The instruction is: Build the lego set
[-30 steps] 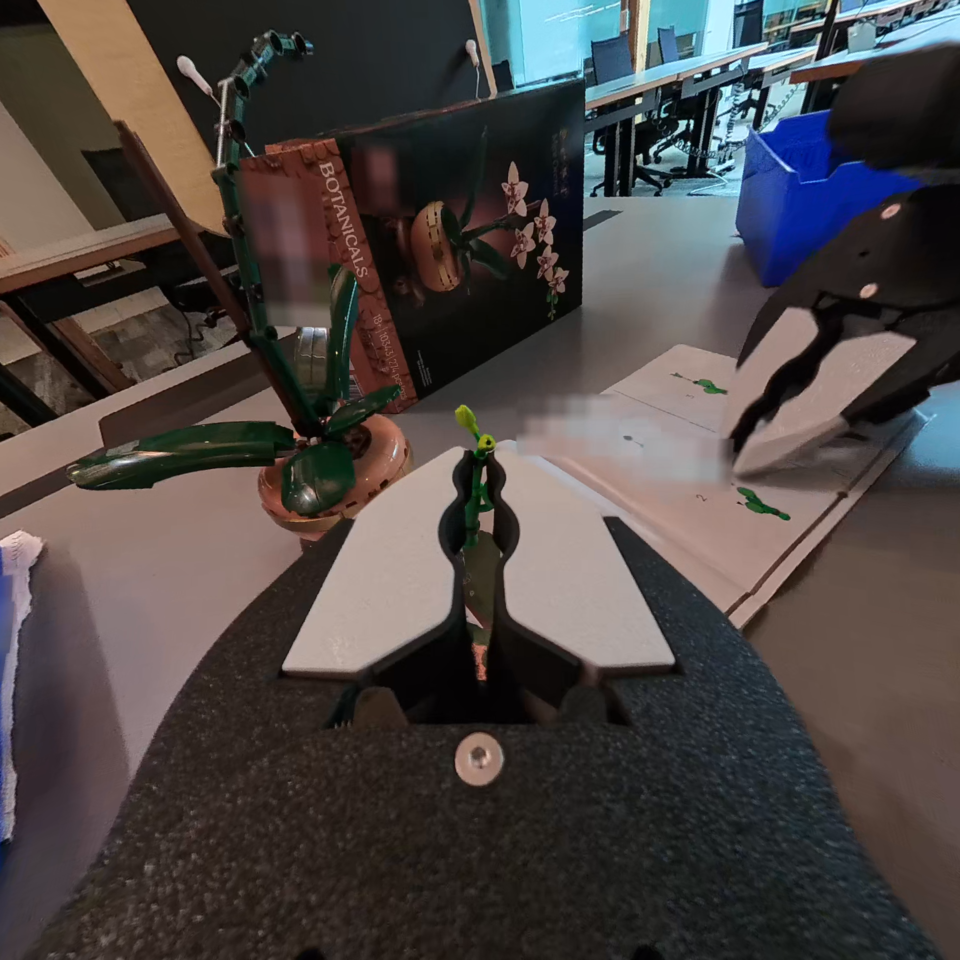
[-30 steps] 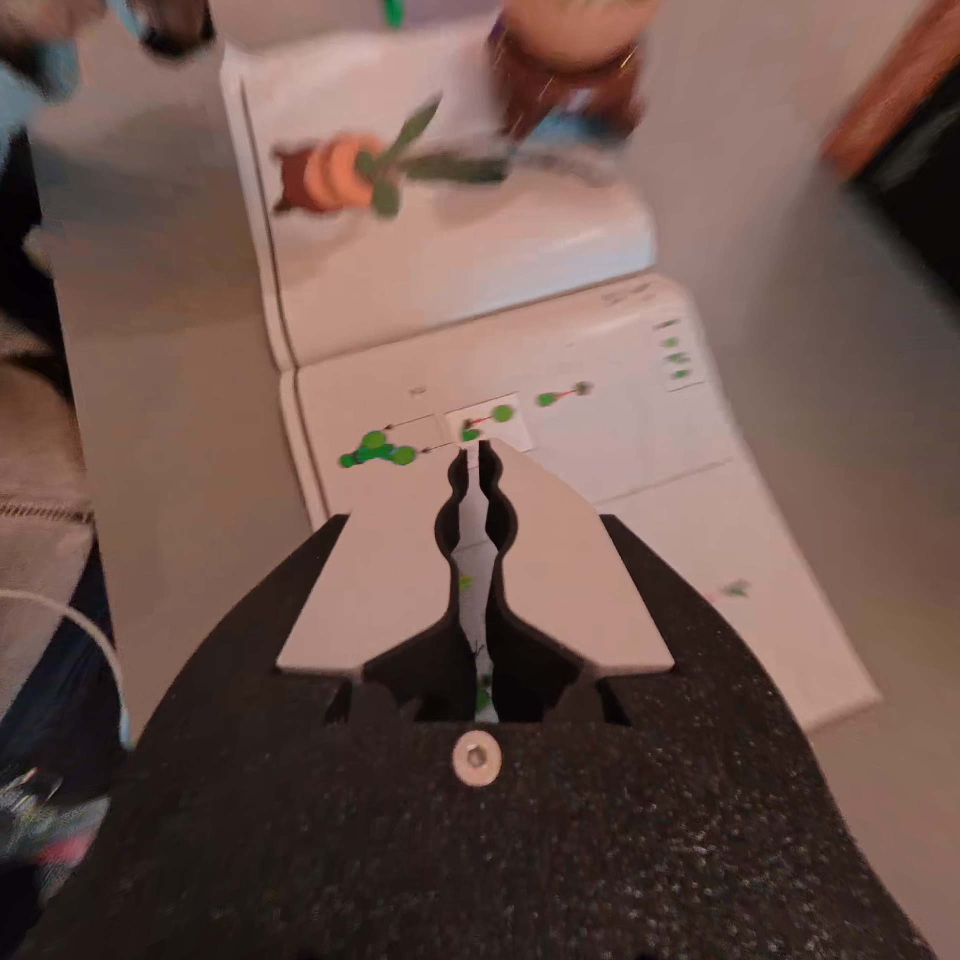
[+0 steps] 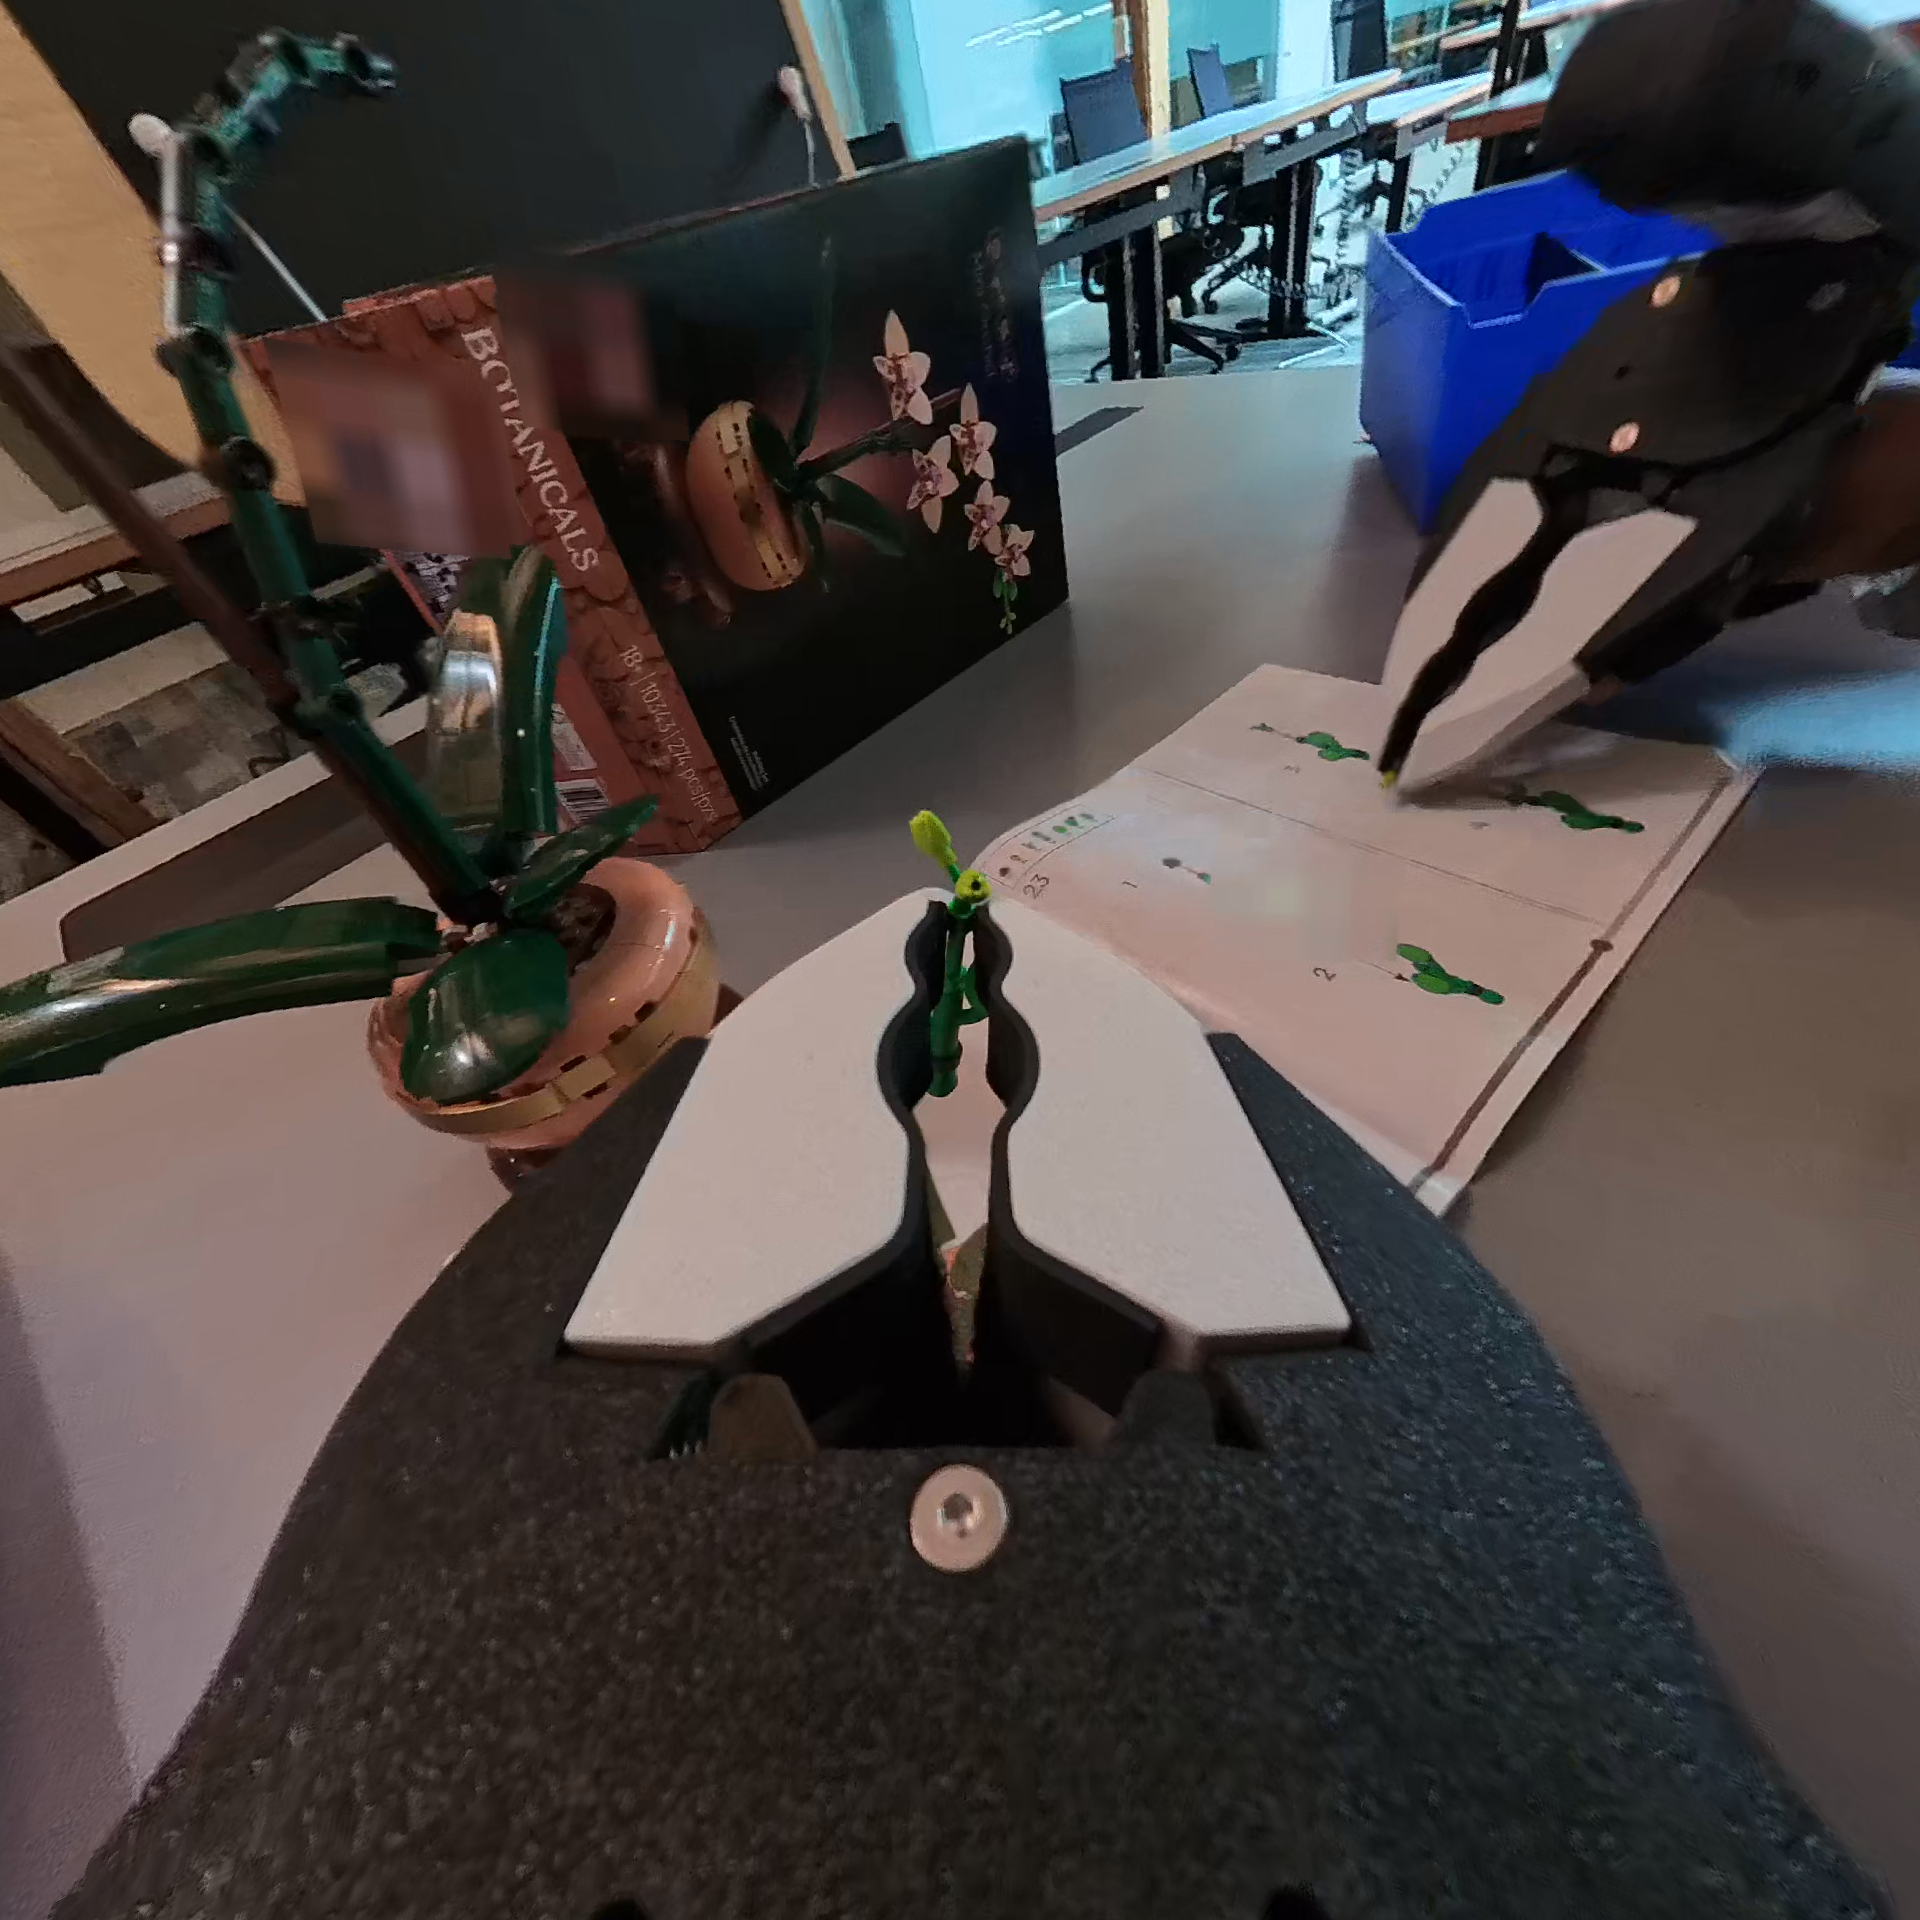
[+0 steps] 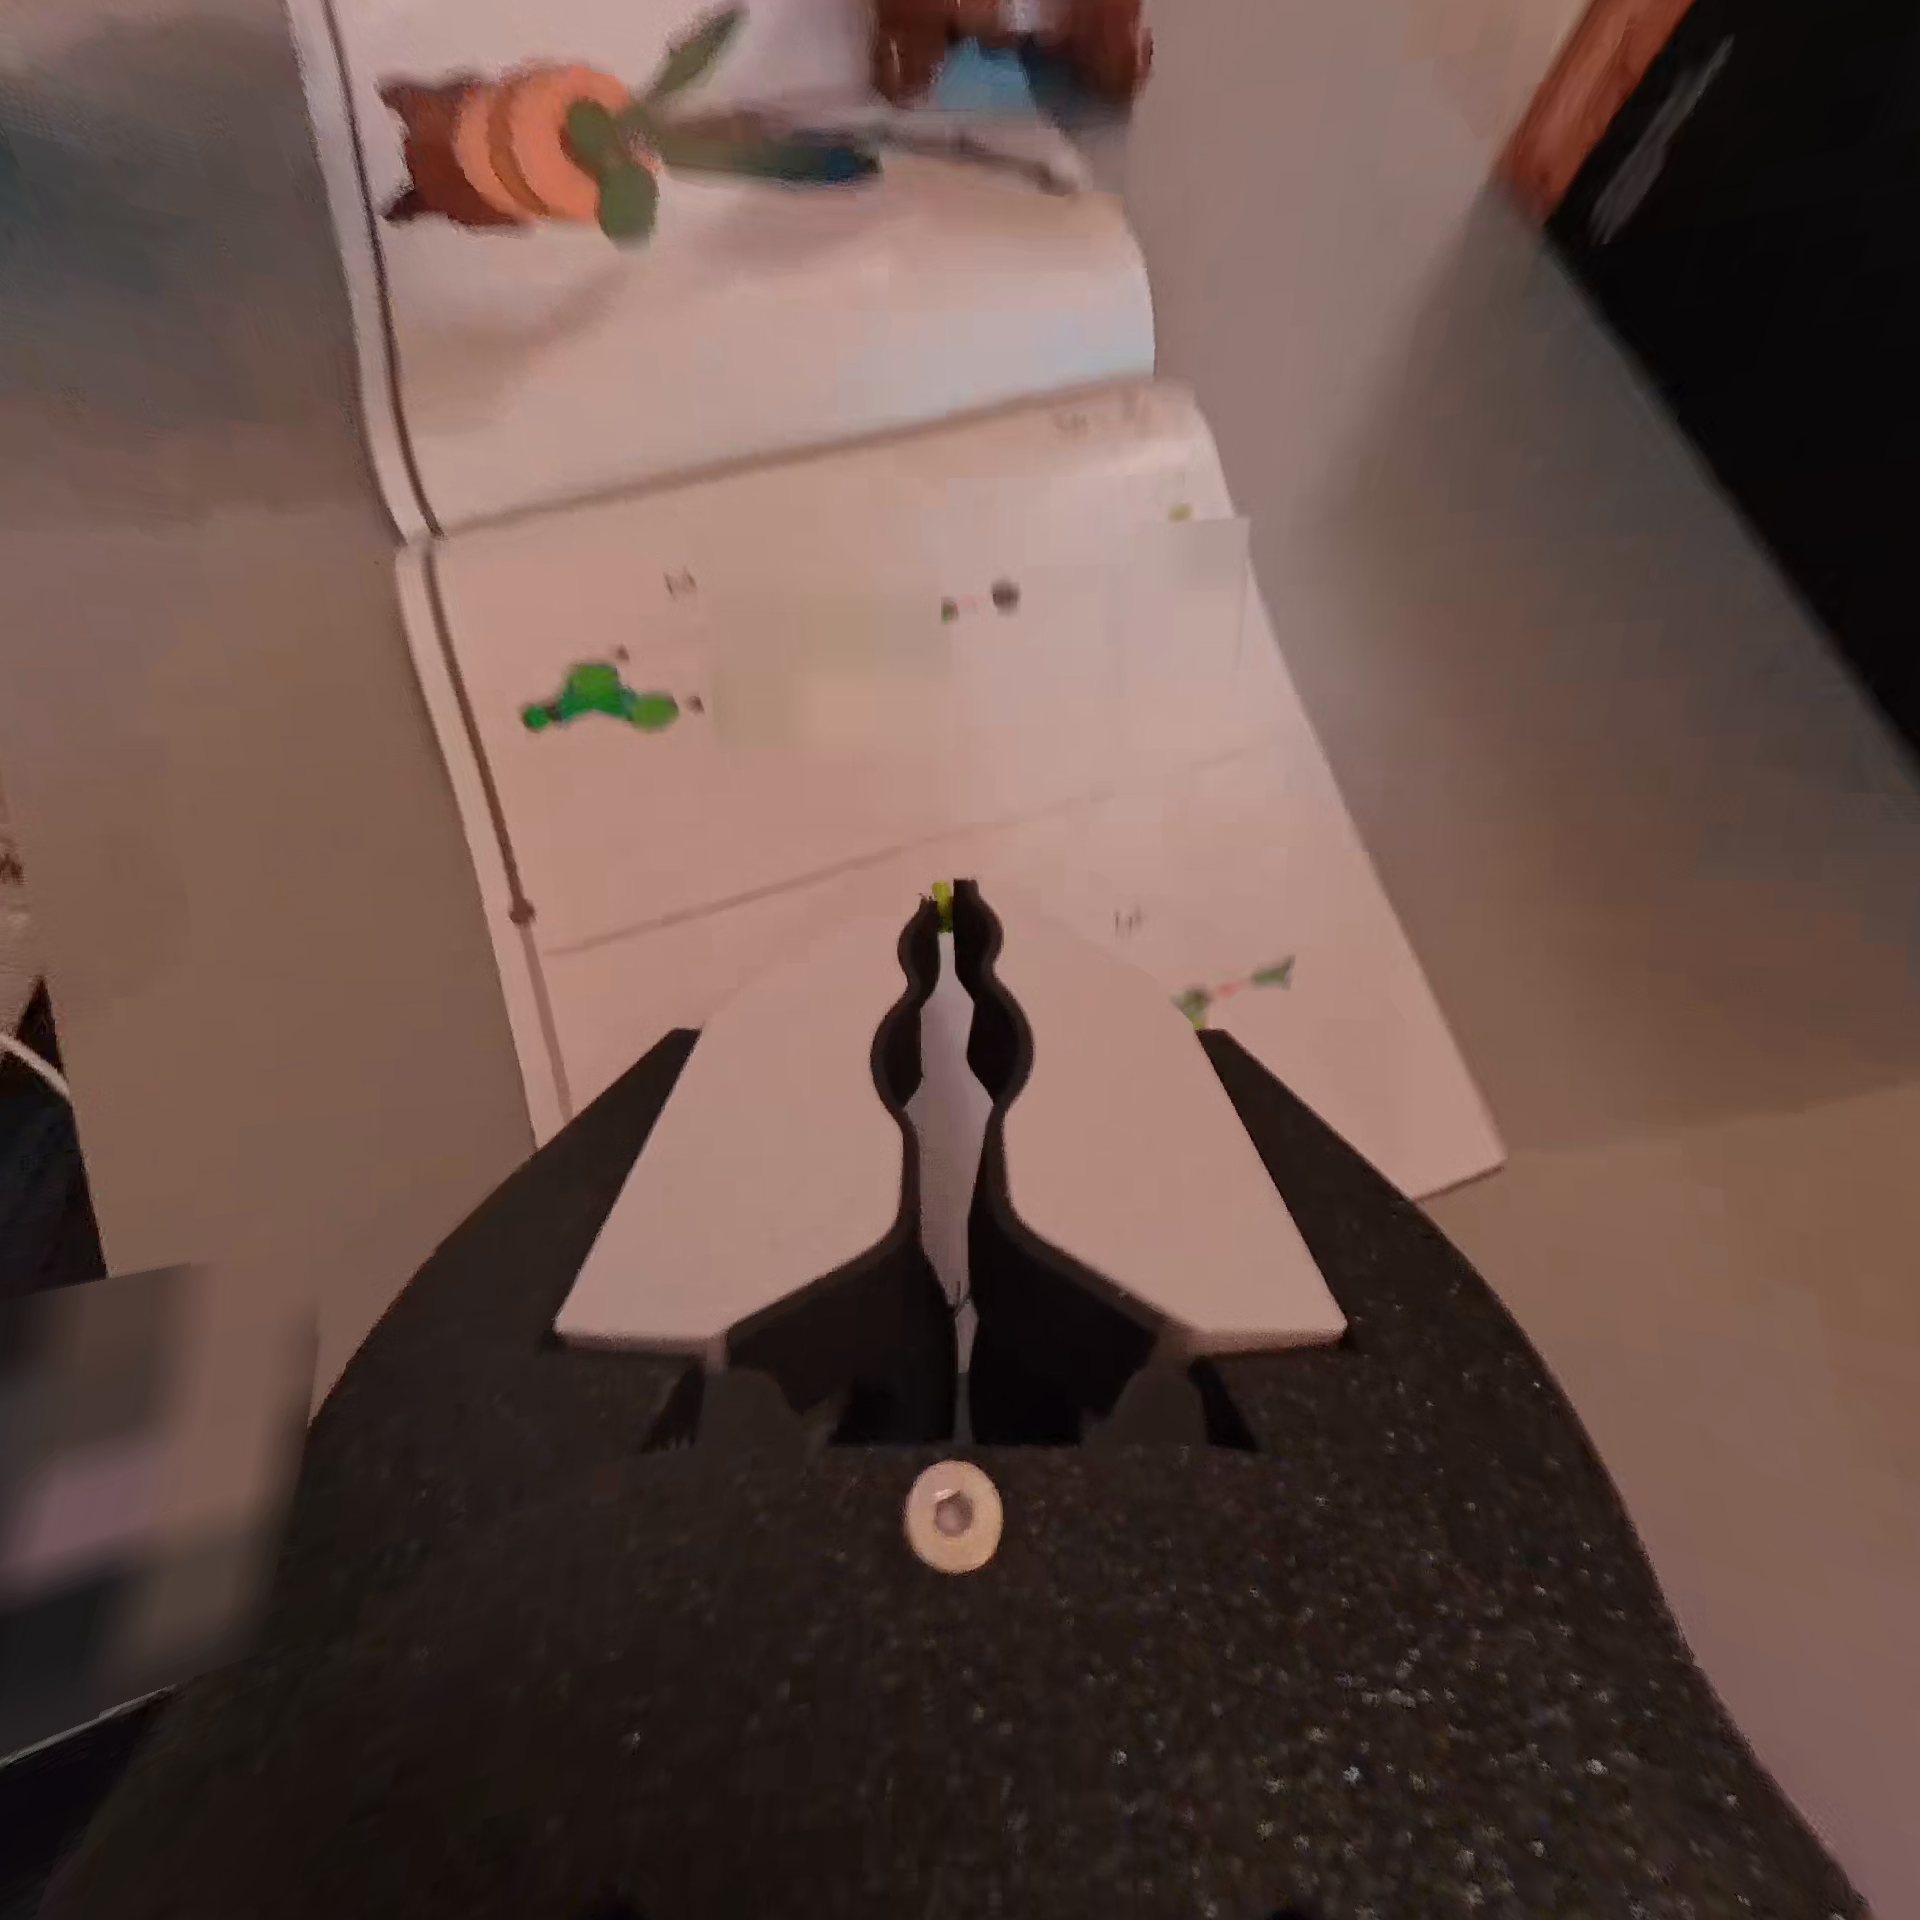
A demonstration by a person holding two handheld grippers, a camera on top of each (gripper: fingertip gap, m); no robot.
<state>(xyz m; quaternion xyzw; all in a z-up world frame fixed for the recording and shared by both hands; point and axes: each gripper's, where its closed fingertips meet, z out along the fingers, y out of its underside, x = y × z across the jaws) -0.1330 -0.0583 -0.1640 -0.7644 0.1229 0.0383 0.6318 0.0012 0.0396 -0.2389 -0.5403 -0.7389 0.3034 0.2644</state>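
Note:
My left gripper (image 3: 956,920) is shut on a thin green stem piece (image 3: 952,1013) with lime buds (image 3: 943,852) at its top, held upright above the table. To its left stands the lego orchid: a pink pot (image 3: 613,1023) with dark green leaves and a tall green stalk (image 3: 281,582). My right gripper (image 4: 943,904) is shut on a tiny lime piece (image 4: 941,900) at its tips, low over the open instruction booklet (image 4: 831,810). It also shows in the left wrist view (image 3: 1397,774), tips down on the booklet (image 3: 1299,914).
The dark set box (image 3: 790,499) stands upright behind the pot. A blue bin (image 3: 1455,343) sits at the far right of the grey table (image 3: 208,1247). Office desks and chairs lie beyond. One gripper's finger ends stand about 20 cm off the other's. Measured from the fingertips, the pink pot (image 3: 613,1023) is 8 cm or so from the left gripper and 25 cm from the right.
My right gripper has moved forward over the booklet and now has a lime piece at its tips. The left gripper moved closer to the pot, still holding the stem.

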